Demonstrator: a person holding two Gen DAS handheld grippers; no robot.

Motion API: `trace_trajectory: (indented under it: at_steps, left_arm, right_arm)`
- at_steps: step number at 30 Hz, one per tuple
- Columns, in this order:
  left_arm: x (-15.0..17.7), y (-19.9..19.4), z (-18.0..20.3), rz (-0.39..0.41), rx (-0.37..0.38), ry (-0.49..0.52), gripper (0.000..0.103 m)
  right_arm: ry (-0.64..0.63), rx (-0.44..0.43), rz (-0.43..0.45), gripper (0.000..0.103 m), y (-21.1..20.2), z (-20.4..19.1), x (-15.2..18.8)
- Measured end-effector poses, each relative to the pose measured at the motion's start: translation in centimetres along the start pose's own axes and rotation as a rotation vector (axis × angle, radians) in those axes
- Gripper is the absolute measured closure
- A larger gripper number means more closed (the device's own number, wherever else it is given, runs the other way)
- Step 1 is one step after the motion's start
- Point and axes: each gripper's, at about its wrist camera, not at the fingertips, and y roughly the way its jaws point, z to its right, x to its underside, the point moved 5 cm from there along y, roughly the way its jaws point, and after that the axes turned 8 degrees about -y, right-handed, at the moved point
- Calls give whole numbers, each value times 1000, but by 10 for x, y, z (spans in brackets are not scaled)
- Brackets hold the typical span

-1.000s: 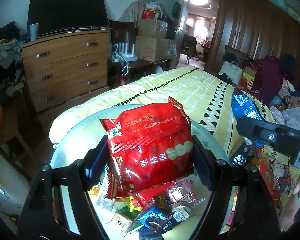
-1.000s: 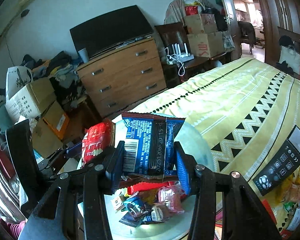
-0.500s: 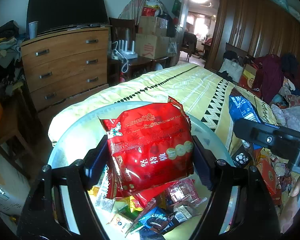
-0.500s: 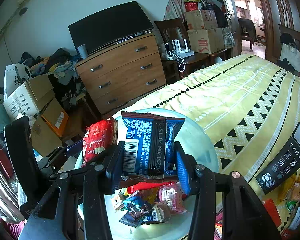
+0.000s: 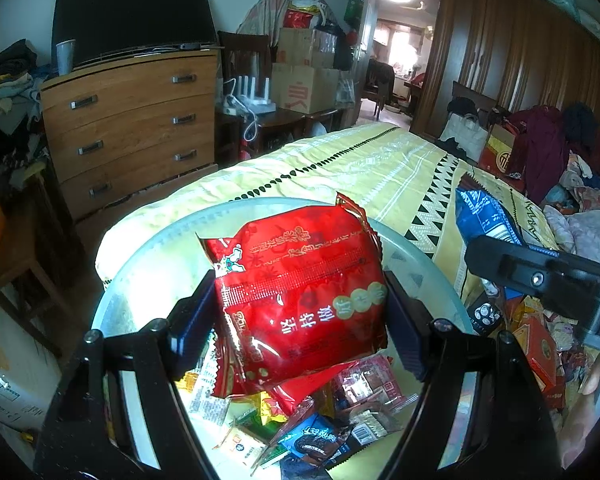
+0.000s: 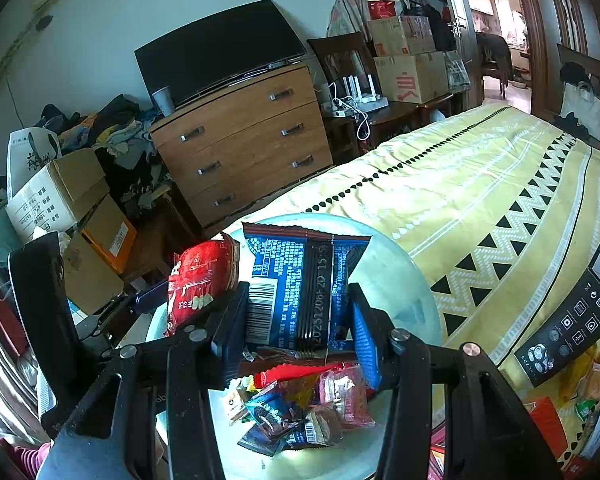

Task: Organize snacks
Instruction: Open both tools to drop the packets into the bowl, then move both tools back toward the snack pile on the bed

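Note:
My left gripper [image 5: 300, 324] is shut on a puffy red snack bag [image 5: 300, 292], held above a round translucent basin [image 5: 260, 208] on the bed. My right gripper [image 6: 296, 320] is shut on a blue snack packet [image 6: 300, 280], barcode side facing the camera, over the same basin [image 6: 404, 280]. Several small wrapped snacks [image 5: 320, 424] lie piled in the basin below both bags. The right wrist view shows the red bag [image 6: 198, 276] at left with the left gripper's body. The blue packet [image 5: 480, 212] shows at right in the left wrist view.
A yellow patterned bedspread [image 6: 480, 184] stretches away to the right. More loose snacks [image 5: 536, 340] and a black box [image 6: 568, 328] lie on the bed at right. A wooden dresser [image 5: 132, 128] with a TV stands beyond the bed's end, among cardboard boxes.

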Motion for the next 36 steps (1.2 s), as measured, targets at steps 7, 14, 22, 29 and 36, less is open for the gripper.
trace_trajectory:
  at_steps: [7, 14, 22, 29, 36]
  left_arm:
    - [1, 4, -1, -14, -1, -3, 25]
    - [4, 11, -4, -48, -9, -4, 22]
    - [6, 16, -9, -74, -27, -23, 17]
    - [4, 6, -6, -41, -34, -28, 0]
    - [-7, -24, 15, 84, -31, -27, 0]
  right_arm:
    - [4, -2, -16, 52, 8, 0, 5]
    - [5, -11, -38, 51, 17, -2, 7]
    - [0, -7, -31, 37, 19, -2, 6]
    - [-55, 62, 7, 12, 0, -7, 7]
    - [-172, 251, 148, 3, -64, -16, 9]
